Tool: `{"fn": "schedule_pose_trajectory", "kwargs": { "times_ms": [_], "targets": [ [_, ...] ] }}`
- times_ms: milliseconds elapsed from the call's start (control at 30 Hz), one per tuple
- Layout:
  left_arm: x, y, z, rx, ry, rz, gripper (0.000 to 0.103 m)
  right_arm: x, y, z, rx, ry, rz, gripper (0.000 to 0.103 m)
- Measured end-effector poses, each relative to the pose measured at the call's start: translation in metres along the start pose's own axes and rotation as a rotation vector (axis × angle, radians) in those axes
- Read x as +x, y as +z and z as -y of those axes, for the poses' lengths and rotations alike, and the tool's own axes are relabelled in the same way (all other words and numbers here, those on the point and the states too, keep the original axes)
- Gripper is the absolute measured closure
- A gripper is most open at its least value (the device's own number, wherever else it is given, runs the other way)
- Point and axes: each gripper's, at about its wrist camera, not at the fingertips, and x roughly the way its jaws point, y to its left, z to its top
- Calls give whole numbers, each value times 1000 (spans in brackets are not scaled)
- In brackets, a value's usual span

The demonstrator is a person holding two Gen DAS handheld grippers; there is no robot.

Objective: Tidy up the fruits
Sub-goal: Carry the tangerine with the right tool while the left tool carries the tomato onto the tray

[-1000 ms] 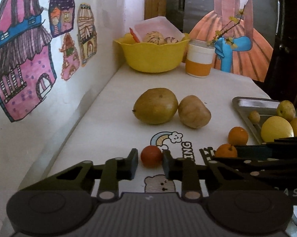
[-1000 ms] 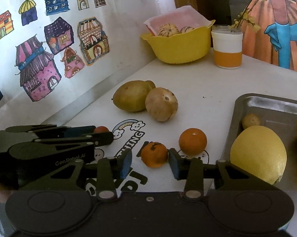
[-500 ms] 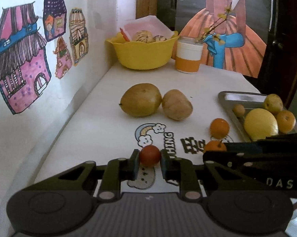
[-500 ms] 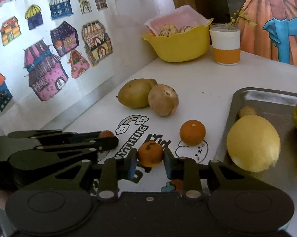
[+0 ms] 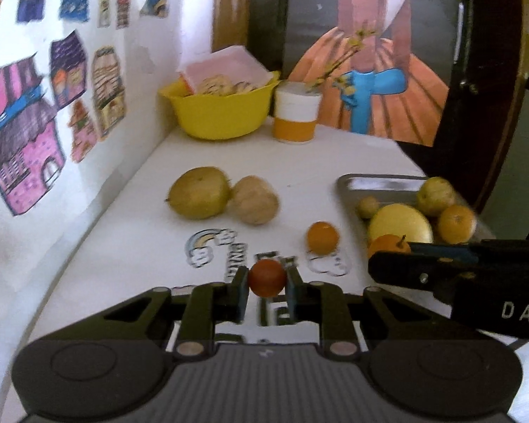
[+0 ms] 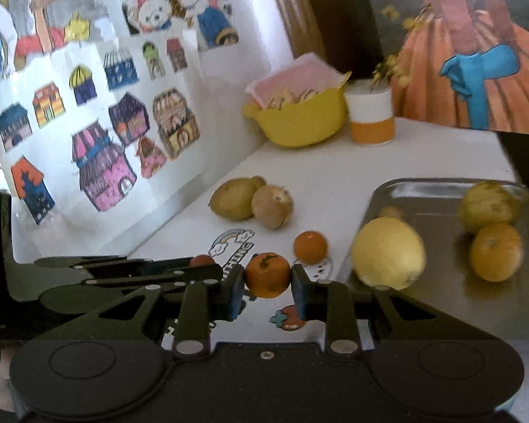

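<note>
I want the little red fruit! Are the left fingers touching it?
Touching. The left wrist view shows the small red fruit pinched between both fingers of the left gripper, with no gap on either side.

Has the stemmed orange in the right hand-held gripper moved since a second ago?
Yes. The stemmed orange, then resting on the printed mat, is now clamped in the right hand-held gripper and lifted toward the metal tray.

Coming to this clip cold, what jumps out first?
Each claw grips a fruit: the left claw pinches a small red fruit, the right claw a stemmed orange. To the right, a metal tray holds a big yellow fruit and smaller ones; colourful house drawings cover the left wall.
</note>
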Motion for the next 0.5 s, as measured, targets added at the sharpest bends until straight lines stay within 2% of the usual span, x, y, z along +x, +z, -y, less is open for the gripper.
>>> {"fn": "schedule_pose_trajectory", "kwargs": {
  "times_ms": [267,500],
  "targets": [
    [5,4,49,-1,-90,12,79,-40,-6,42,59,-90,43,72],
    [19,-1,86,28,-147,-19,79,-54,-17,81,93,-184,47,72]
  ]
}}
